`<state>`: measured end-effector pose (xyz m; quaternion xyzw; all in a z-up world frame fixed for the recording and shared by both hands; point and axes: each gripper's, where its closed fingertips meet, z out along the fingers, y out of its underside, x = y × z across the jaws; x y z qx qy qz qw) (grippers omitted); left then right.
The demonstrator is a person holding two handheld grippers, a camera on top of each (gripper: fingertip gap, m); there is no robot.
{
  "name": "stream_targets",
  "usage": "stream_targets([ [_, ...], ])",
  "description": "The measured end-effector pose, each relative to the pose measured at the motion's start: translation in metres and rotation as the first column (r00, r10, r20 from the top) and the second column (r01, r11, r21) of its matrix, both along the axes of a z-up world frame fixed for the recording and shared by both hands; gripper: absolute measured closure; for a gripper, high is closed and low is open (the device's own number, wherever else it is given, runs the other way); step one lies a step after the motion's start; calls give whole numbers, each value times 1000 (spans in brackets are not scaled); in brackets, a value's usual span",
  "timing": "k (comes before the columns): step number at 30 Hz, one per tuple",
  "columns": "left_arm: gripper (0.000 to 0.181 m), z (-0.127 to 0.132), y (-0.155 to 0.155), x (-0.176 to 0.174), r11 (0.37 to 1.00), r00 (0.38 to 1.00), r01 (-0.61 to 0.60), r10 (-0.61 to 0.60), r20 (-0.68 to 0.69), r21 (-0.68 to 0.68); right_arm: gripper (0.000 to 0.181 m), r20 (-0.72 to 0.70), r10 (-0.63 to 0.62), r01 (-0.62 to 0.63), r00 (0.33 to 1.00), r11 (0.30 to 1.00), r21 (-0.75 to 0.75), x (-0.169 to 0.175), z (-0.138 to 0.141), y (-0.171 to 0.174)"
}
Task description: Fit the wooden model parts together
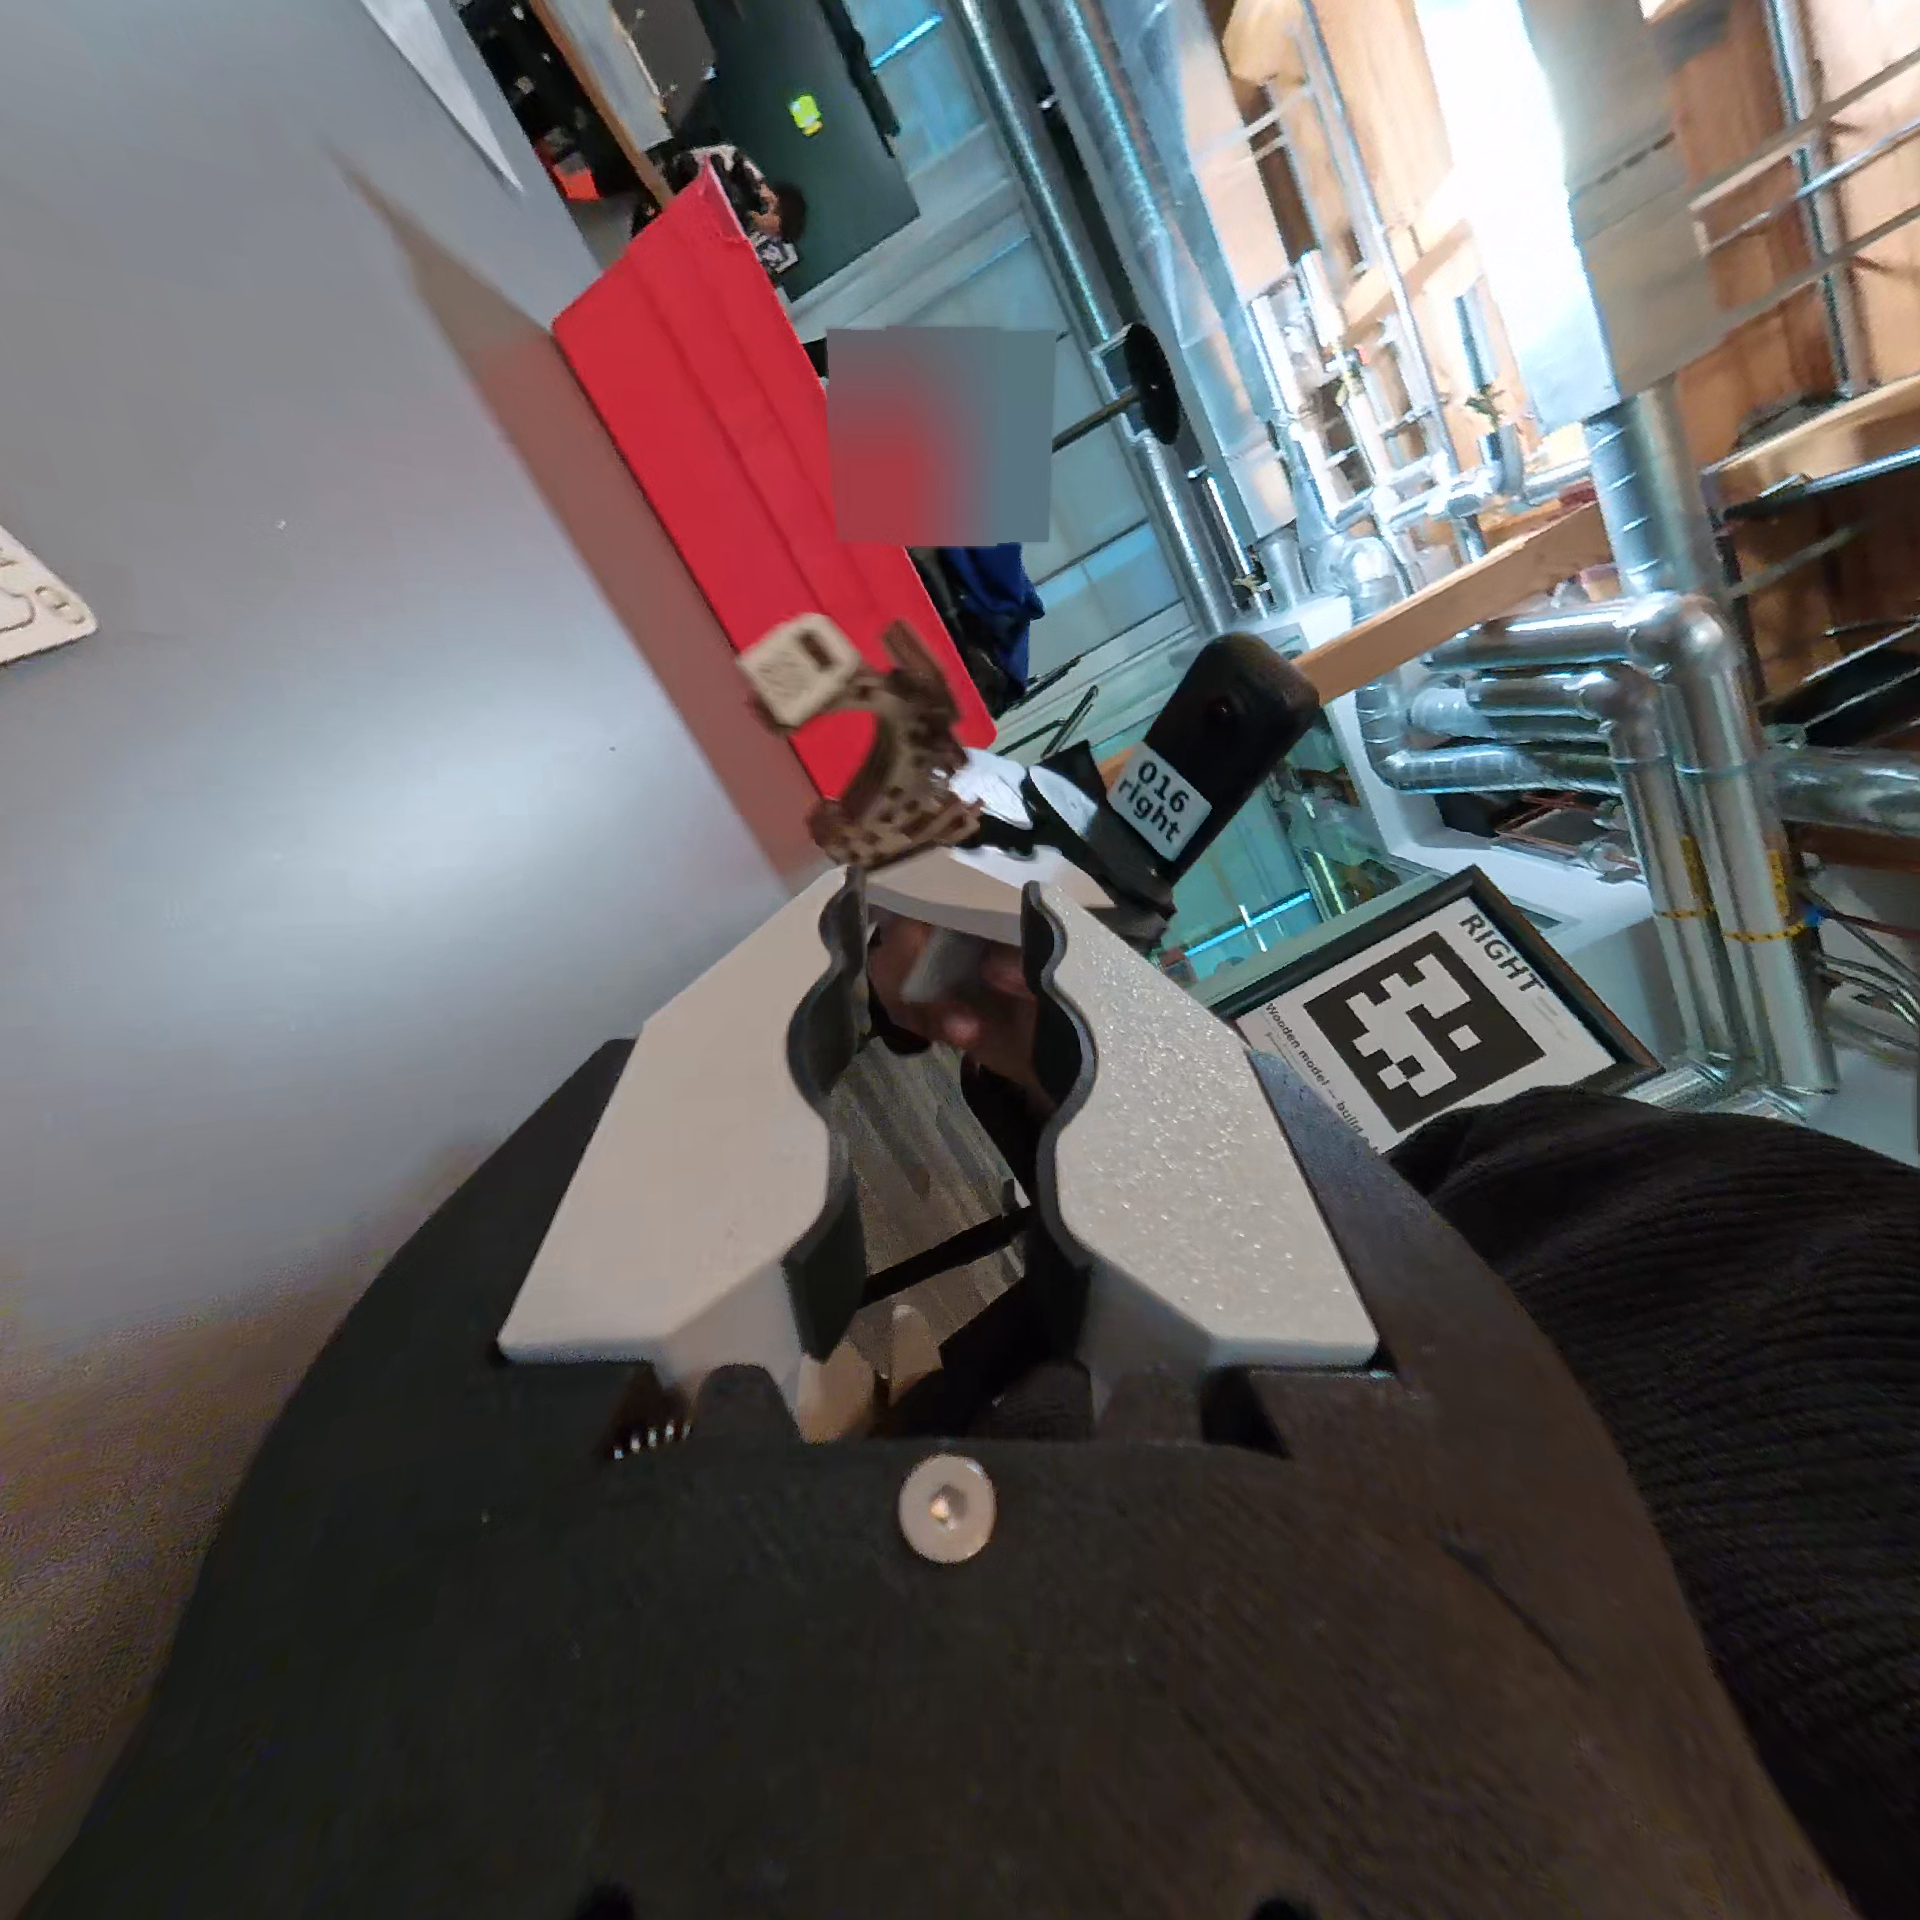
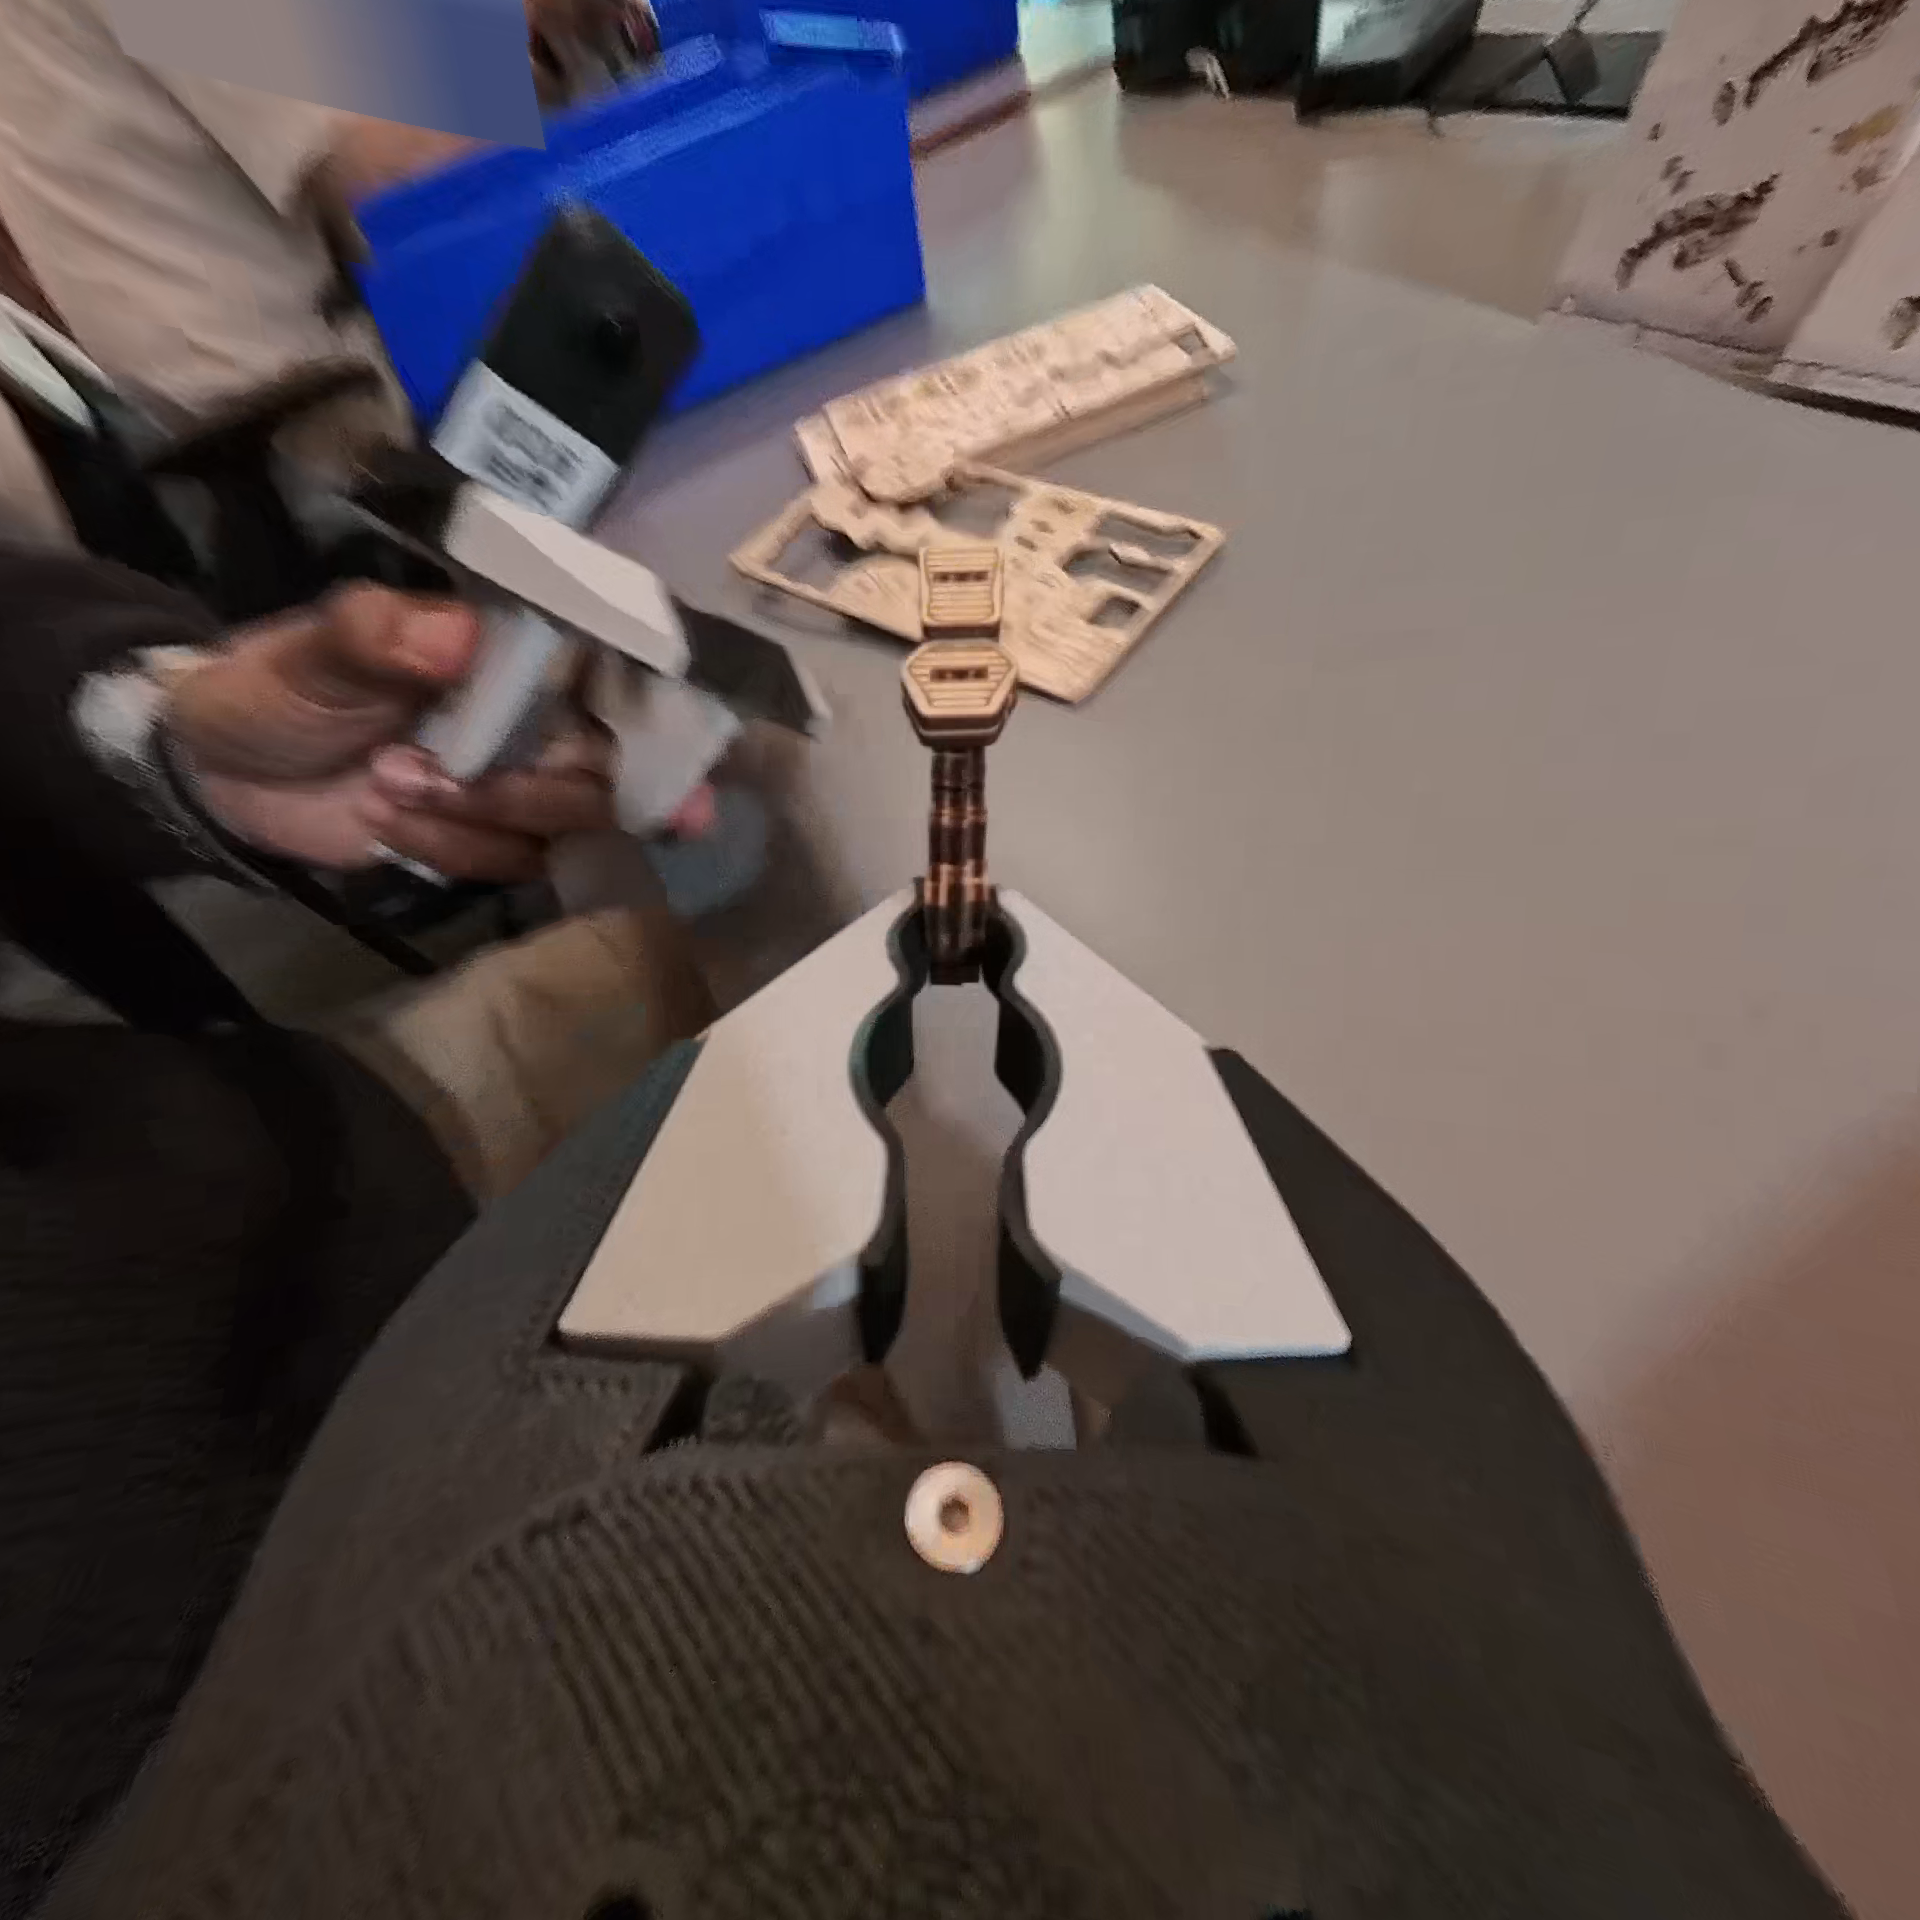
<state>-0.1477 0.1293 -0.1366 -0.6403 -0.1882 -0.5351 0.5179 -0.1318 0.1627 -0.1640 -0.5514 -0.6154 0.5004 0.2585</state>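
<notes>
My right gripper (image 2: 956,935) is shut on the lower end of a small wooden model assembly (image 2: 956,675), which stands up from its tips above the grey table (image 2: 1455,831). The assembly ends in a slatted hexagonal piece. In the left wrist view the same assembly (image 1: 894,769) sits in the right gripper (image 1: 966,821) just beyond my left gripper (image 1: 943,904). The left gripper's jaws stand apart with nothing between them. In the right wrist view the left gripper (image 2: 727,675) is blurred, held in a hand to the left of the assembly.
Two punched-out wooden part sheets (image 2: 987,561) (image 2: 1018,384) lie on the table beyond the assembly. A blue bin (image 2: 675,208) stands at the back left. A red panel (image 1: 748,468), a framed marker card (image 1: 1423,1018) and another sheet's corner (image 1: 31,613) show in the left wrist view. Left tips to right tips: about 6 centimetres. My right gripper's tips are some 30 centimetres from the red panel (image 1: 748,468).
</notes>
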Motion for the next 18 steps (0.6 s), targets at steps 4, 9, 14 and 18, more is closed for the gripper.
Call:
stream_targets([
  [4, 165, 19, -8, 3, 995, 999, -23, 26, -32, 94, 173, 150, -56, 32, 987, 986, 163, 4, -32, 36],
  [9, 165, 15, -8, 17, 996, 994, 42, -33, -105, 83, 173, 214, -89, 33, 973, 967, 251, 6, -46, 44],
  [14, 164, 12, -6, 13, 997, 999, 42, -41, -15, 63, 173, 242, -73, -11, 968, 945, 328, 8, -54, 42],
  [18, 164, 12, -6, 13, 997, 999, 41, -41, -2, 63, 168, 252, -74, -5, 965, 954, 300, 9, -54, 44],
])
